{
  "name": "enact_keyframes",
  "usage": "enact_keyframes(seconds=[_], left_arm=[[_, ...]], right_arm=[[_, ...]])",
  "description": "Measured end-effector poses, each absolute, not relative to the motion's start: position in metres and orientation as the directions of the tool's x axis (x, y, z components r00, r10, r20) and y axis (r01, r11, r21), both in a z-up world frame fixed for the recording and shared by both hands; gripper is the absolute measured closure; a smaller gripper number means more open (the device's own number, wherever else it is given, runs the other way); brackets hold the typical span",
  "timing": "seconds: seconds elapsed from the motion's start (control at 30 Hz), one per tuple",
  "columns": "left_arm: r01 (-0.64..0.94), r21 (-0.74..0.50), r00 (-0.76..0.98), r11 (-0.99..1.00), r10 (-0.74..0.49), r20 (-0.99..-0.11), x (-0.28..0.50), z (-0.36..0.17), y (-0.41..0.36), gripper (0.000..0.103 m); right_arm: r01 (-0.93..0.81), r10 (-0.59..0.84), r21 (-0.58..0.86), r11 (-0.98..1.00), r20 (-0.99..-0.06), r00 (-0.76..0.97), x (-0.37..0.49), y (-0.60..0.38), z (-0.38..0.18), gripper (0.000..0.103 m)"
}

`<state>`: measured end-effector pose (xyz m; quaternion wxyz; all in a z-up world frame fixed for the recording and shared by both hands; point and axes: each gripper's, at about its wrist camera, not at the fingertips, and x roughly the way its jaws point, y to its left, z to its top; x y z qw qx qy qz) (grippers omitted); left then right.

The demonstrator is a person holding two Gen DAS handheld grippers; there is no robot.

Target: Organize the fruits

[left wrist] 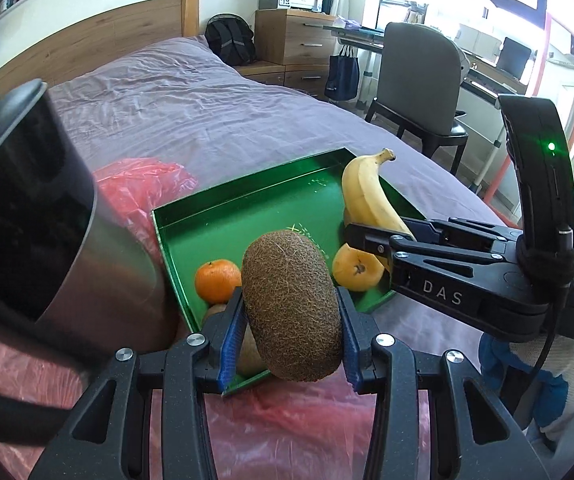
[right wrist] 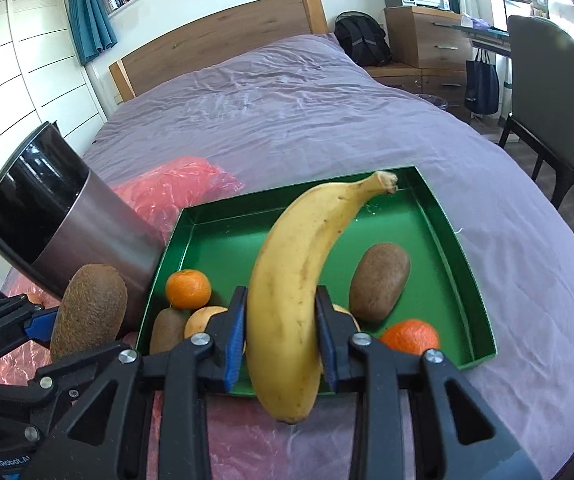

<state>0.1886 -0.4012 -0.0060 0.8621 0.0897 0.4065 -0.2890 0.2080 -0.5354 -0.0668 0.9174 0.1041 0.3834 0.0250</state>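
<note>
In the left wrist view my left gripper (left wrist: 291, 336) is shut on a brown kiwi (left wrist: 291, 308), held above the near edge of the green tray (left wrist: 247, 208). My right gripper (right wrist: 281, 332) is shut on a yellow banana (right wrist: 303, 280), stem pointing away, over the tray (right wrist: 463, 280). The left view shows that gripper (left wrist: 371, 236) and the banana (left wrist: 367, 200) at the right. Lying in the tray are a kiwi (right wrist: 379, 282), two mandarins (right wrist: 188, 289) (right wrist: 410, 336), a second kiwi (right wrist: 167, 330) and a yellow round fruit (right wrist: 203, 320).
A steel jug (right wrist: 71, 216) with a black handle stands left of the tray, close to the left gripper. Red plastic wrap (right wrist: 183, 192) lies under and behind it on the purple bed sheet (right wrist: 287, 112). A grey chair (right wrist: 547, 92) stands beside the bed on the right.
</note>
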Motion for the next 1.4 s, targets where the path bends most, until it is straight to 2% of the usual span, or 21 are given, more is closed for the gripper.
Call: enact_keyframes(seconds=[0.57,1.27,1.4], left_arm=[[0.549,-0.039,0.508,0.835,-0.371,-0.778,0.237,-0.053,-0.427,0.066],[0.554,-0.012,0.483,0.832,-0.333,-0.81,0.241,-0.077,-0.441,0.065],[0.559,0.004,0.494,0.829,-0.329,-0.805,0.235,-0.071,-0.44,0.062]], right_arm=[[0.01,0.119,0.173,0.985,-0.713,0.691,0.268,-0.544,-0.102,0.103],[0.016,0.09,0.14,0.99,-0.717,0.691,0.263,-0.544,-0.11,0.103],[0.024,0.084,0.14,0.99,-0.714,0.695,0.258,-0.543,-0.106,0.103]])
